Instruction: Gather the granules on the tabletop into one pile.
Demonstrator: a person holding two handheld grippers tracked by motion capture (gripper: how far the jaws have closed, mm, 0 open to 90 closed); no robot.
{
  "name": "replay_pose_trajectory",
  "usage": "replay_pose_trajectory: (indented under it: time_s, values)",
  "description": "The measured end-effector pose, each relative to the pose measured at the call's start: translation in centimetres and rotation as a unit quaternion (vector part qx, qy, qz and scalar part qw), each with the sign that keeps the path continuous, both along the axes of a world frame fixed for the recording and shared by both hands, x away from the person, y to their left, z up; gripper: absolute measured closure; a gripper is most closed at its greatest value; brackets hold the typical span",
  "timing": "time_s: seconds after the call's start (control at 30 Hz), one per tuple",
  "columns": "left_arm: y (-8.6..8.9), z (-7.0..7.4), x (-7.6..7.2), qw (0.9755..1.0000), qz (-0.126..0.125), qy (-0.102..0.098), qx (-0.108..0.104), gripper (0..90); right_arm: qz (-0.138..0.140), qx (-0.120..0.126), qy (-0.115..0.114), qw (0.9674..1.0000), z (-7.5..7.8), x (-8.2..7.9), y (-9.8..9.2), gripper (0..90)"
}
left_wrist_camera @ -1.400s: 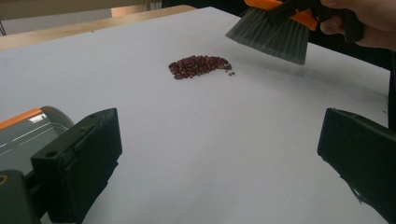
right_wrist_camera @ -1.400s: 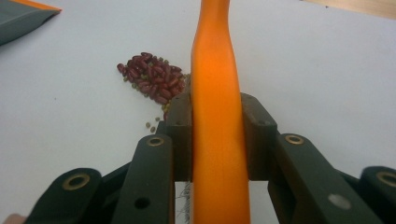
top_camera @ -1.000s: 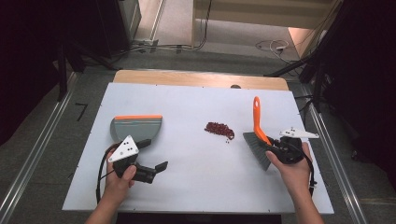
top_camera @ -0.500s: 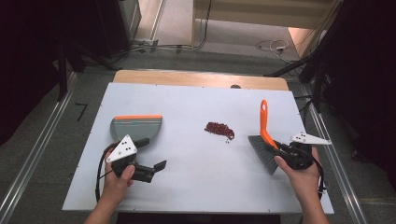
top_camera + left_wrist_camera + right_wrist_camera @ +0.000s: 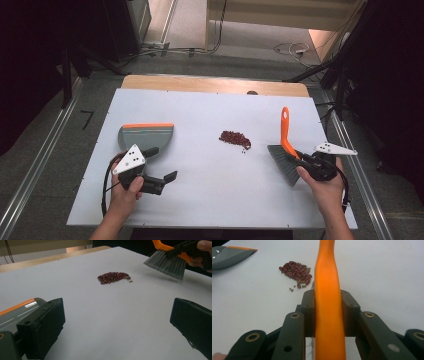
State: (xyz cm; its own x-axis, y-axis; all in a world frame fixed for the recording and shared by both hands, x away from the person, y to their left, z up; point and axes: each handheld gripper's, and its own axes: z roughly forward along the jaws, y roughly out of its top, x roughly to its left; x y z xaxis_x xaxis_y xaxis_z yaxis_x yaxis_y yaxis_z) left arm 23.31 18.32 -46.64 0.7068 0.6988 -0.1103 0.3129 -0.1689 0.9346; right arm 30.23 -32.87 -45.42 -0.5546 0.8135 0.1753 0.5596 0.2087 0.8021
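Bare tabletop (image 5: 210,190) is seen around the beans (image 5: 234,139) | brush (image 5: 284,150) is clamped in right gripper (image 5: 306,161) | left gripper (image 5: 161,165) is held released beside dustpan (image 5: 146,137)

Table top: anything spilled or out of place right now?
Yes: a small heap of red beans lies loose mid-table, a few strays beside it. The brush in the right tongs and the dustpan look fine.

Wide bare table (image 5: 200,200) between left gripper (image 5: 162,167) and right gripper (image 5: 303,161), open for passing. In the middle, only a small heap of red beans (image 5: 234,139) in the way. Near the left gripper, a grey dustpan (image 5: 146,137) lying flat. At the right, brush (image 5: 283,150) bristles hanging low, well apart from the beans.
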Motion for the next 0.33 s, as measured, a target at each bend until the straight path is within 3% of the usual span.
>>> replay_pose_trajectory:
  time_s: [0.33]
  values:
    - [0.21,0.07,0.01,1.0,0.005,-0.001,-0.004,0.5,-0.002,-0.002,0.0,1.0,-0.03,0.05,0.25,67.8]
